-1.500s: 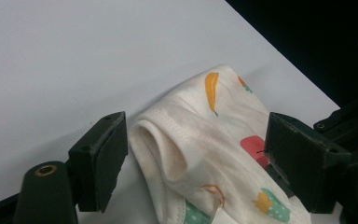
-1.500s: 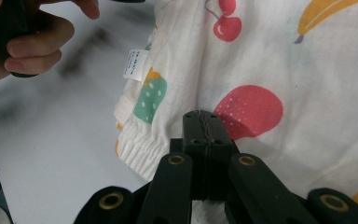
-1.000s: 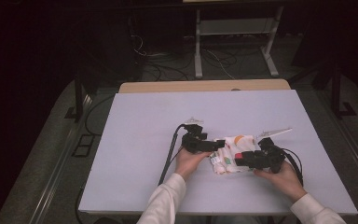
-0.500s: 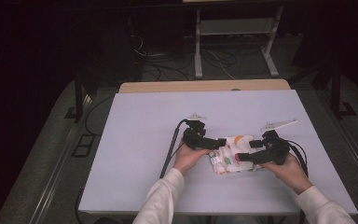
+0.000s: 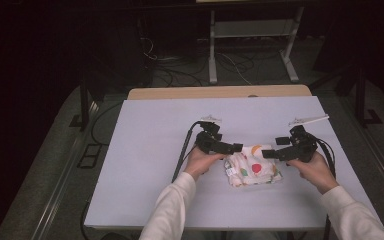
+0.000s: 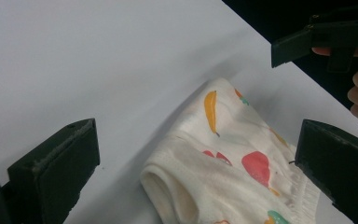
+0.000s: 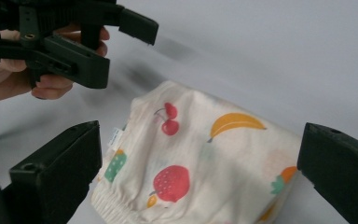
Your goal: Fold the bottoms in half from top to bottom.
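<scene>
A folded white cloth (image 5: 252,169) printed with fruit lies on the pale table (image 5: 150,150), between the two hands. My left gripper (image 5: 234,148) hovers at its left end, open, its jaws having just been opening; the cloth (image 6: 228,163) lies below and between them, untouched. My right gripper (image 5: 269,153) is at the cloth's right end, also open after just opening, and the cloth (image 7: 205,158) sits free between its jaws. The left gripper (image 7: 74,42) shows beyond the cloth in the right gripper view, and the right gripper (image 6: 317,39) shows in the left gripper view.
A black cable (image 5: 182,155) trails from the left gripper toward the table's front. A wooden strip (image 5: 220,92) borders the table's far edge. Behind it a metal stand (image 5: 250,35) and cables sit on the dark floor.
The right gripper has drawn back to the right and a little up, off the cloth. Both grippers' jaws have opened wider. The cloth now lies released on the table.
</scene>
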The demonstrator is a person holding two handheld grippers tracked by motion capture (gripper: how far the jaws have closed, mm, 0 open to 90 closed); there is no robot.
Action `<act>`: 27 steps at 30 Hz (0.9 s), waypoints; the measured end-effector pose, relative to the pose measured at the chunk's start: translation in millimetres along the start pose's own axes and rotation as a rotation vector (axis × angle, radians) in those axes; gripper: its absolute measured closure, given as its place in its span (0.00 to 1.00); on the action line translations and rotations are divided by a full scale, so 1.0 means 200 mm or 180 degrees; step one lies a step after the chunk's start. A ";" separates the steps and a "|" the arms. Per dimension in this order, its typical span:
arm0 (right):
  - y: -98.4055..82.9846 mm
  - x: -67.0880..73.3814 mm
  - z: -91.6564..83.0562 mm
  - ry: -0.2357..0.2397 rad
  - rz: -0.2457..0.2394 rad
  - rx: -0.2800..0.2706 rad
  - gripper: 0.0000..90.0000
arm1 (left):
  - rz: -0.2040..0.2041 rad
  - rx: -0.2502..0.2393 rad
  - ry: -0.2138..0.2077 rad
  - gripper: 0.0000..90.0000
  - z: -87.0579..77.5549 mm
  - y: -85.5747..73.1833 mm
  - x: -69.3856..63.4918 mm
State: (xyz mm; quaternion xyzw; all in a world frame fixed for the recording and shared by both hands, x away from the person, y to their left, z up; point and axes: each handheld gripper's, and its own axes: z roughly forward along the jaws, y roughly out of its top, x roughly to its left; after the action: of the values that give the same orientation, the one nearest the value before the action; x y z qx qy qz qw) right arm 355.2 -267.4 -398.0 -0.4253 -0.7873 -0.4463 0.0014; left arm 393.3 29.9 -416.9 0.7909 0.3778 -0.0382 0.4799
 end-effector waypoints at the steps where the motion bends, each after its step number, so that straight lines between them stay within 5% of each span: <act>1: 0.01 -0.01 0.00 -0.0009 -0.0004 -0.0017 0.00 | -0.0004 -0.0001 -0.0001 0.00 0.00 0.00 0.00; 27: 0.01 -0.22 0.07 -0.0030 0.0181 0.0080 0.00 | -0.0081 0.0104 -0.0051 0.00 0.09 -0.01 0.07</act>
State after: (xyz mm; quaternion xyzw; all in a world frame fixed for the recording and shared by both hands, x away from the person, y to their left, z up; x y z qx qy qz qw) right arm 390.4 -287.2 -422.2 -0.4495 -0.7805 -0.4341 0.0157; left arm 408.3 24.3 -433.3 0.7934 0.3833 -0.0568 0.4694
